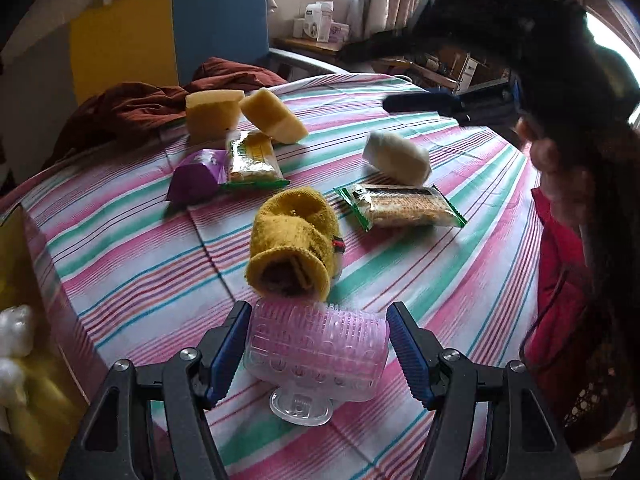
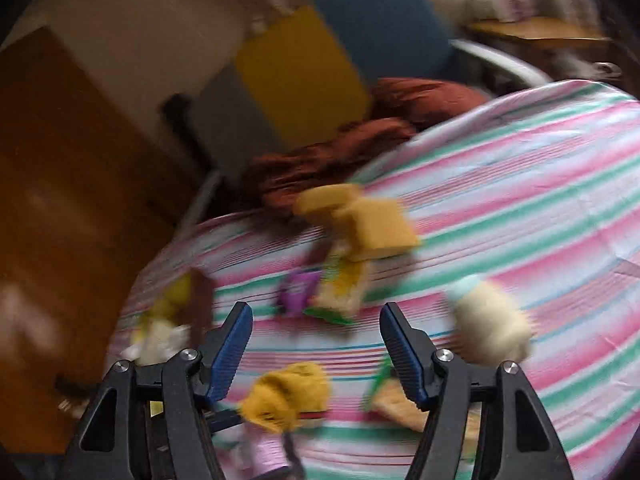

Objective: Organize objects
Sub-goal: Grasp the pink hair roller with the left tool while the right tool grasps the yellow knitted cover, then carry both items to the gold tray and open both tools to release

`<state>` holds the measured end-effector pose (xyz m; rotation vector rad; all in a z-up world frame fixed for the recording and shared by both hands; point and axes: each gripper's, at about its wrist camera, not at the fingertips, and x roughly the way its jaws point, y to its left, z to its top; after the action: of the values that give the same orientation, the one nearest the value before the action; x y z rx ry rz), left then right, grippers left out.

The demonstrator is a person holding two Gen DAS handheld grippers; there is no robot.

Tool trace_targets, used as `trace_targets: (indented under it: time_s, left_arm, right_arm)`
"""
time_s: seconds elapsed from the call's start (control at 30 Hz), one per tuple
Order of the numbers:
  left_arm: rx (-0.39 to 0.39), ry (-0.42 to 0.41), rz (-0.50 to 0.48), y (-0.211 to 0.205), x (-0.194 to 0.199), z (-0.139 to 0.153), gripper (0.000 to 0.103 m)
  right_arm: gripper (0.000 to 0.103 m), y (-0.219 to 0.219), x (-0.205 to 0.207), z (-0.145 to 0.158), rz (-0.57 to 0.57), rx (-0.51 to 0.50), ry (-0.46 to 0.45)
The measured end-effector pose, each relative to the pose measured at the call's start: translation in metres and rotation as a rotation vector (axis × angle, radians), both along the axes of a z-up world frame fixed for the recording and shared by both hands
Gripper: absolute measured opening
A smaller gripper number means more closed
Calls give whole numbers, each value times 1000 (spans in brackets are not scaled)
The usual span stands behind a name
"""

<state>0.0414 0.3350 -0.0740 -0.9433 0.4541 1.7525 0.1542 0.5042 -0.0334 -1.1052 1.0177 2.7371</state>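
Note:
A pink ribbed hair roller [image 1: 316,354] on a clear base lies between the blue pads of my left gripper [image 1: 318,346], which touch both of its sides. Just beyond it is a rolled yellow sock [image 1: 294,240]. Farther off on the striped cloth [image 1: 460,280] are a white sock roll [image 1: 396,156], two cracker packets [image 1: 400,206] [image 1: 252,158], a purple packet [image 1: 196,174] and two yellow sponges [image 1: 272,116]. My right gripper [image 2: 316,344] hangs open above the table with nothing between its fingers. Its view is blurred and shows the yellow sock [image 2: 288,394] and white sock [image 2: 492,328].
A box [image 1: 24,280] holding white and yellow items stands at the table's left edge. A brown cloth [image 1: 132,108] lies at the far edge before a blue and yellow chair [image 1: 216,24]. A person in a red top [image 1: 560,280] sits at the right.

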Motion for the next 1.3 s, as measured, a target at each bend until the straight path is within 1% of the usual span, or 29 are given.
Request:
trace_targets:
  time_s: [0.1,0.2,0.33,0.37,0.47,0.63,0.7,0.77,0.83,0.87,0.93,1.03,1.1,1.2,1.3]
  left_arm:
    - [8,23,-7,-4,4,0,69]
    - [17,33,-5,-6,5,-2,70]
    - [31,30,5,-7,4,-3,70]
    - [32,34,3,-7,4,-3,70]
    - [36,40,1,-7,4,-4,70]
    - [43,47,4,-7,4,-5,70]
    - [45,49,5,-6,4,-5,70]
    - [46,53,6,-7,3,-4,70]
    - [48,55,4,-6,3,-5,70]
    - [49,56,3,-6,3,-4,70]
    - [50,54,3,-7,3,-4,69]
    - [45,56,-1,-8,5,-4,69]
    - [40,64,-5,-8,6,-4,69]
    - [33,72,-9,-10,9,-2,69]
    - [37,67,1,-15,11,4,69]
  right_arm:
    - [68,-25,-26,-21,128,46,-152]
    - [68,-42,-38,-36,220,51,-227]
    - [68,-54,-46,-48,271,59,-277]
    - [71,-55,-46,-49,279,58,-281]
    - [74,-56,-48,-52,290,50,-292]
    - [74,-59,-52,-62,301,71,-356]
    - [70,-61,-53,-65,314,80,-369]
    - [56,-59,-53,-63,304,111,-357]
    - [48,-51,-50,-60,267,105,-337]
    - [46,-43,-47,-58,228,106,-332]
    - [46,-33,-44,-56,179,115,-333]
    - [45,-25,-40,-53,115,179,-344]
    - [44,-22,-38,-52,86,199,-349]
    - [44,-13,-33,-48,62,172,-324]
    - [44,-12,-33,-44,49,171,-302]
